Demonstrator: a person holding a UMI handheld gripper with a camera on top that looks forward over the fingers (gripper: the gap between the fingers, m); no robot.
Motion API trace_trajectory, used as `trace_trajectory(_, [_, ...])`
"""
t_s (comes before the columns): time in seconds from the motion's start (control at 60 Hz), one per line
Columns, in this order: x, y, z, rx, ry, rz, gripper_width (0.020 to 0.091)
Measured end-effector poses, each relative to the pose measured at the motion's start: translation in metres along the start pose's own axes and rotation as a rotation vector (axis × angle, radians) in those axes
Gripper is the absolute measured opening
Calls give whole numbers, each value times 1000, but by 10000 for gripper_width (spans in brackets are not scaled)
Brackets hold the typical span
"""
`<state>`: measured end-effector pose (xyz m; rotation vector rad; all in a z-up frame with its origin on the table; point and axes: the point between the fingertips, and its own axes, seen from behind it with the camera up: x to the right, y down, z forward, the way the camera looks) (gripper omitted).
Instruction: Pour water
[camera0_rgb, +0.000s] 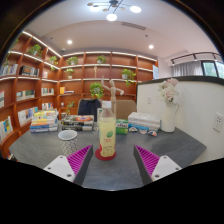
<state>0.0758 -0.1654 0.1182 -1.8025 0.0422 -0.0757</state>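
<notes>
The claw (106, 160) is seen at the near end, with its two pink pads (77, 158) spread wide and nothing held between them. Just ahead of the claw, at twelve o'clock, a tall clear cup (107, 135) with a pale drink in it is seen standing upright on a small red coaster (105, 154). The cup's long side runs straight up and down. It is lined up with the gap in the claw but lies a little beyond the fingertips, so it is not touched yet. A straight push forward is likely what is needed for a grip.

At about eleven o'clock, a little farther off, a clear empty glass (67, 139) is seen. This is probably where the water is meant to go.

All of this is carried by a dark grey desk (40, 148). At its far edge, stacks of books (44, 122) are laid at ten o'clock and a white box (144, 121) at one o'clock. A white vase (168, 104) with pale flowers is stood at two o'clock.

Farther back, wooden shelves (40, 75) with books and green plants are seen along the walls, and lamps are lit in the ceiling.
</notes>
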Motion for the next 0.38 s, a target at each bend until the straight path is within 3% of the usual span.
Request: trace_trajectory(0.383, [-7,-23,-3,68,-18,1,826])
